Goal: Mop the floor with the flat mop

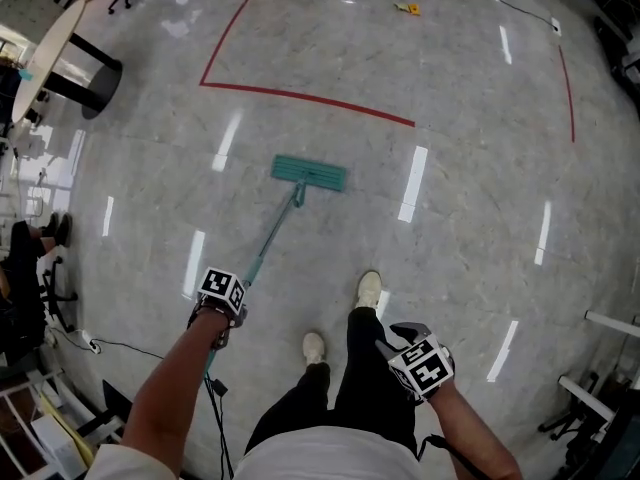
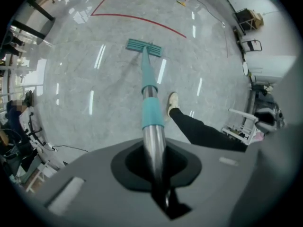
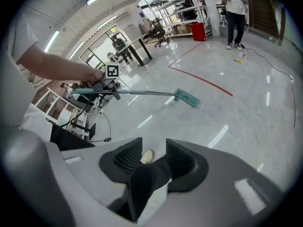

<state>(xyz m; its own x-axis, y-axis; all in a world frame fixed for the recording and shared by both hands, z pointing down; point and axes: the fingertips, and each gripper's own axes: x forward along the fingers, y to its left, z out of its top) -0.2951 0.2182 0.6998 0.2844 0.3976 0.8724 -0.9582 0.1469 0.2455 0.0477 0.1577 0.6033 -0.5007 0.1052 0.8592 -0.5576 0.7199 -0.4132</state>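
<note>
The flat mop lies with its teal head (image 1: 309,173) flat on the grey marble floor, just short of a red tape line. Its handle (image 1: 270,236) slants back to my left gripper (image 1: 222,303), which is shut on the pole. In the left gripper view the metal pole (image 2: 154,148) runs out between the jaws, past a teal sleeve (image 2: 152,112), to the mop head (image 2: 144,47). My right gripper (image 1: 405,340) hangs open beside the person's right leg, away from the mop. The right gripper (image 3: 154,157) holds nothing; the mop head (image 3: 187,97) shows ahead to its left.
Red tape lines (image 1: 310,100) mark a rectangle on the floor ahead. A round table on a black base (image 1: 75,68) stands at far left, with chairs and a cable (image 1: 130,348) nearby. Small litter (image 1: 408,8) lies beyond the tape. White racks (image 1: 600,388) stand at right. Another person (image 3: 235,13) stands far off.
</note>
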